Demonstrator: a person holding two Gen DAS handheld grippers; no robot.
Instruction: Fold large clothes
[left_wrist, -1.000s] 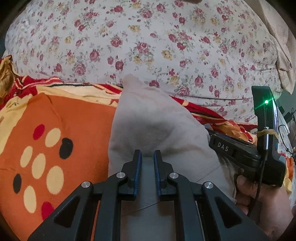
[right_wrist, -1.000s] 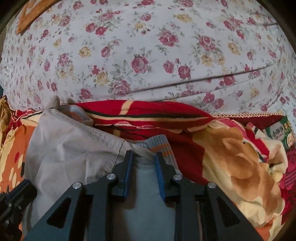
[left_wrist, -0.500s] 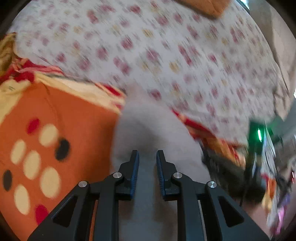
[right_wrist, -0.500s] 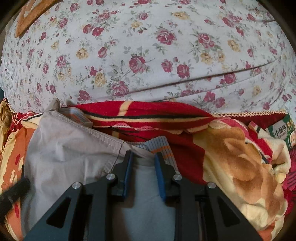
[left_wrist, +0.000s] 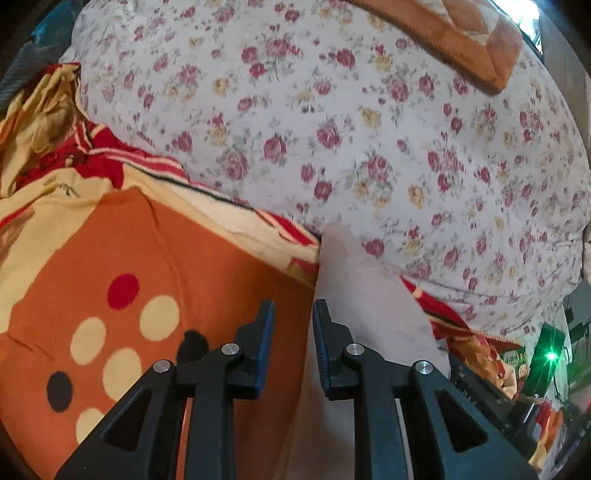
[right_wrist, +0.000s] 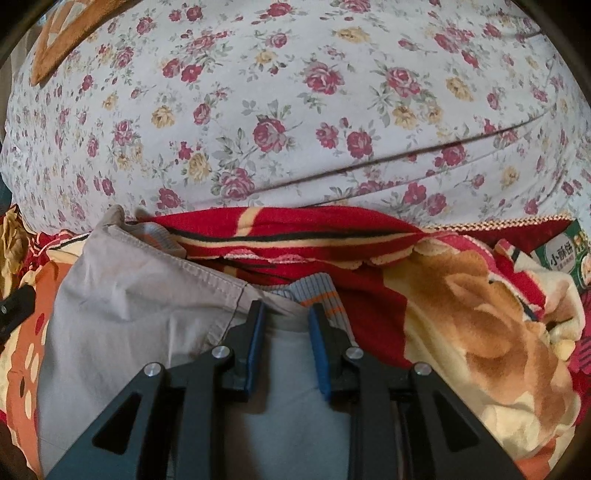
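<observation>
A: Two grippers logged. Left gripper (left_wrist: 290, 347): fingers spread, nothing pinched; edge of grey garment (left_wrist: 369, 317) runs betw. them, orange dotted blanket (left_wrist: 147, 295) under left finger.

B: Right gripper (right_wrist: 284, 347)?

A: Spread too, over pale grey panel of garment (right_wrist: 140, 317) near ribbed striped cuff (right_wrist: 321, 295). No clear nip on cloth; contact w/ fabric can't be told. Garment lying flat-ish on blanket, stitched hem toward far side.

B: Beyond that?

A: Red striped blanket fold (right_wrist: 295, 229), teddy-print blanket (right_wrist: 480, 325) to right, then floral quilt (right_wrist: 295, 110) at back. Snack packet (right_wrist: 561, 258) far right.

B: Risks?

A: Judged: closing left as is prob. grabs blanket w/ garment edge, so fold drags bedding. Right near cuff: single-layer pinch likely, lower layer left behind, crooked fold. Soft lumpy base, so creases prob.
</observation>
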